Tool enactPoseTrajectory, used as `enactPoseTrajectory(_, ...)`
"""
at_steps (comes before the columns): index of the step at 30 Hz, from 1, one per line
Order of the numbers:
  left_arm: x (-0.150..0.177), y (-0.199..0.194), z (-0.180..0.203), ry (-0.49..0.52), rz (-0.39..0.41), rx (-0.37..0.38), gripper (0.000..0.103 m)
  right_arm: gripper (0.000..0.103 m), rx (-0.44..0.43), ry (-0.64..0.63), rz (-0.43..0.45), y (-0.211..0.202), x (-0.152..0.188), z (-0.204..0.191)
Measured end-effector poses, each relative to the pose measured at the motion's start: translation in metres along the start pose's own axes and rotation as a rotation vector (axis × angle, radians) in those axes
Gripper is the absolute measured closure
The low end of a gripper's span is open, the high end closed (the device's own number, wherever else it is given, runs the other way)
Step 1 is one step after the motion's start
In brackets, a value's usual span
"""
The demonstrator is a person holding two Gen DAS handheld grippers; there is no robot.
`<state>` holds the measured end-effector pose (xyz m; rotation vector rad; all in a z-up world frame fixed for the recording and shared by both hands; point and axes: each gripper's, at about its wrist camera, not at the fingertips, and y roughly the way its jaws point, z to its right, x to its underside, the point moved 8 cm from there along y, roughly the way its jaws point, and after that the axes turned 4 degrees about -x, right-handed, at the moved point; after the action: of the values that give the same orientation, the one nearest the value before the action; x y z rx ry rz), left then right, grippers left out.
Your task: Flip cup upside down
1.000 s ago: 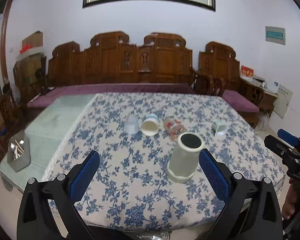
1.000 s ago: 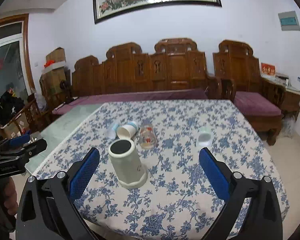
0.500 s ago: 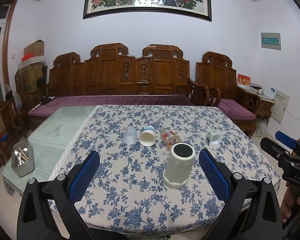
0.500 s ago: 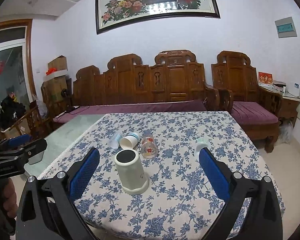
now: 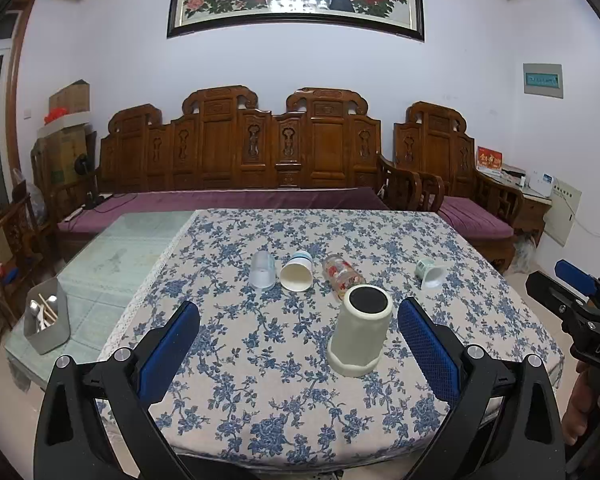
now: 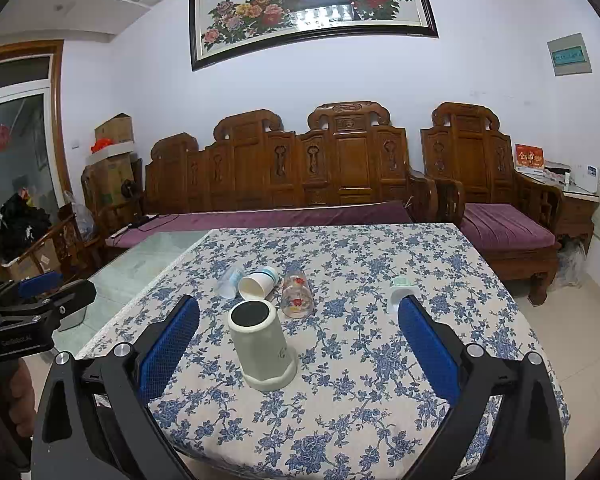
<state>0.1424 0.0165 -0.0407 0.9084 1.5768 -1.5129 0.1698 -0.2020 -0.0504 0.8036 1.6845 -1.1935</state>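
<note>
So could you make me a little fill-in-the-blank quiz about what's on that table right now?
1. The big cream cup stands with its wide end on the ____ tablecloth.
2. Both sets of tongs, left and right, are ____.
3. The white paper cup lies on its ____.
4. Behind the table stands a carved ____ sofa.

Missing words: floral; open; side; wooden
</note>
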Motion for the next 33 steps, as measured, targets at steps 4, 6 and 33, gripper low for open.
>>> enactPoseTrajectory(4,0.0003,-0.0001,0.0,0.001,0.003,0.0,0.008,0.003,0.002,0.003,-0.001,0.0006,-0.0001,0.0007)
enactPoseTrajectory(6,0.0007,-0.0002,-0.0001,0.001,0.003,-0.001,0.008,0.003,0.002,0.002,-0.001,0.0007,-0.0002,0.0009)
enactPoseTrajectory(33,-0.0025,-0.0018,0.0,0.009,0.008,-0.004,0.008,0.003,0.005,0.009,0.003,0.0001,0.001,0.003)
